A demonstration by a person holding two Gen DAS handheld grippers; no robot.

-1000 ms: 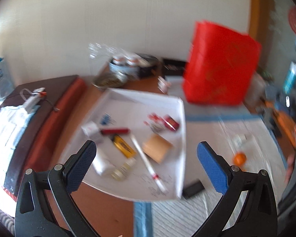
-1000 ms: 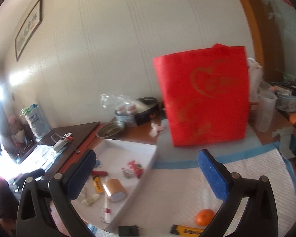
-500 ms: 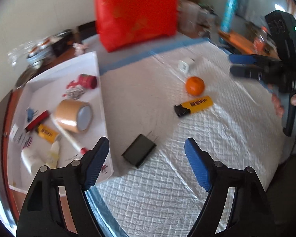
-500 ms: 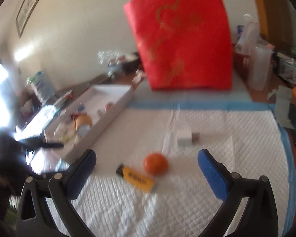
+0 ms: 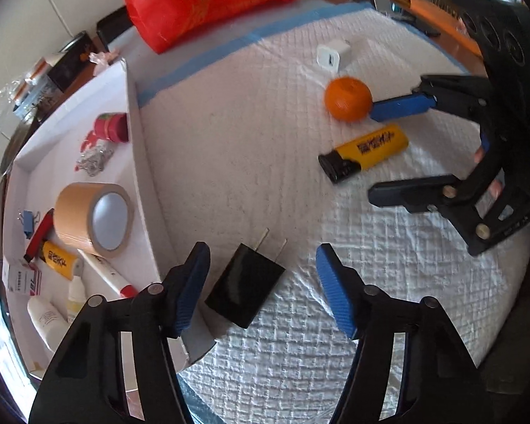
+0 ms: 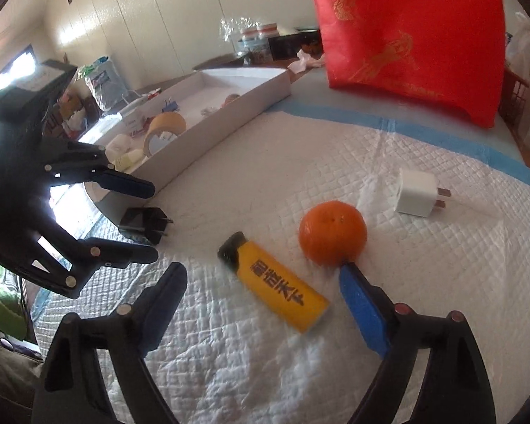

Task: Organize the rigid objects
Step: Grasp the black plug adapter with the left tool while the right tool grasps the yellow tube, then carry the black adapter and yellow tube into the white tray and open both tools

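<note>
A black plug adapter point(image 5: 245, 284) lies on the white quilted mat between the open jaws of my left gripper point(image 5: 263, 268), next to the white tray point(image 5: 137, 148). It also shows in the right wrist view point(image 6: 143, 224), with the left gripper point(image 6: 152, 221) around it. A yellow lighter point(image 6: 274, 286) lies between the open jaws of my right gripper point(image 6: 265, 284). An orange point(image 6: 332, 233) touches the right fingertip point(image 6: 351, 275). A white plug adapter point(image 6: 415, 194) lies beyond. In the left wrist view I see the lighter point(image 5: 365, 152), orange point(image 5: 348, 99), white adapter point(image 5: 332, 56) and right gripper point(image 5: 380, 152).
The tray holds a tape roll point(image 5: 92, 219), a small yellow lighter point(image 5: 58, 258), a marker point(image 5: 107, 275), small bottles, a binder clip and a red item point(image 5: 111, 127). A red bag point(image 6: 410, 31) stands at the mat's far edge. Jars and boxes sit behind the tray.
Both grippers have come down close to the mat. The left one now straddles the black adapter. The right one now straddles the yellow lighter, its fingertip at the orange.
</note>
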